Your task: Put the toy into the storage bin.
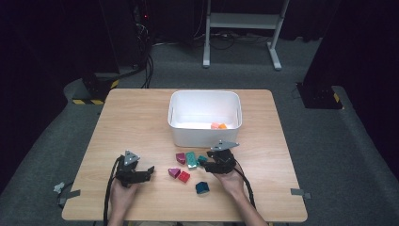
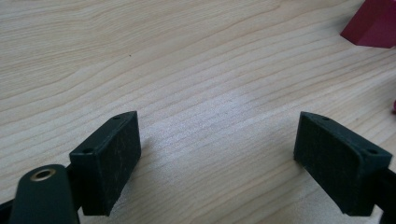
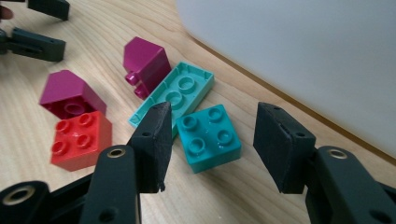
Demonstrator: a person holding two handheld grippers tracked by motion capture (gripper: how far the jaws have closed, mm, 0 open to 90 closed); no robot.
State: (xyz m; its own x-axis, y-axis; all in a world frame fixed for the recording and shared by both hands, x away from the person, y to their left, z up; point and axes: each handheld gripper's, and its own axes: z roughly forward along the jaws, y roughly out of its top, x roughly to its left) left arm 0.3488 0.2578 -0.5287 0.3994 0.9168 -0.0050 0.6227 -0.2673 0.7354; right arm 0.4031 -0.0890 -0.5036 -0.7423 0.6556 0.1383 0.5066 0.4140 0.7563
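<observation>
My right gripper [image 3: 210, 144] stands open around a teal square brick [image 3: 208, 135], with a small gap at each pad; in the high view the right gripper [image 1: 207, 162] points left at that teal brick [image 1: 202, 159]. Beside it lie a light teal plate [image 3: 180, 91], a magenta brick [image 3: 147, 63], a sloped magenta brick [image 3: 67, 93] and a red brick [image 3: 81, 137]. My left gripper [image 2: 217, 163] is open over bare wood, and the high view shows the left gripper [image 1: 147, 172] left of the bricks. A magenta brick corner [image 2: 373, 23] shows far off.
A white bin [image 1: 205, 93] stands behind the bricks, with orange and pink pieces [image 1: 218, 125] inside; its wall [image 3: 303, 56] rises close by my right gripper. A dark teal brick [image 1: 202, 188] lies nearer the table's front edge.
</observation>
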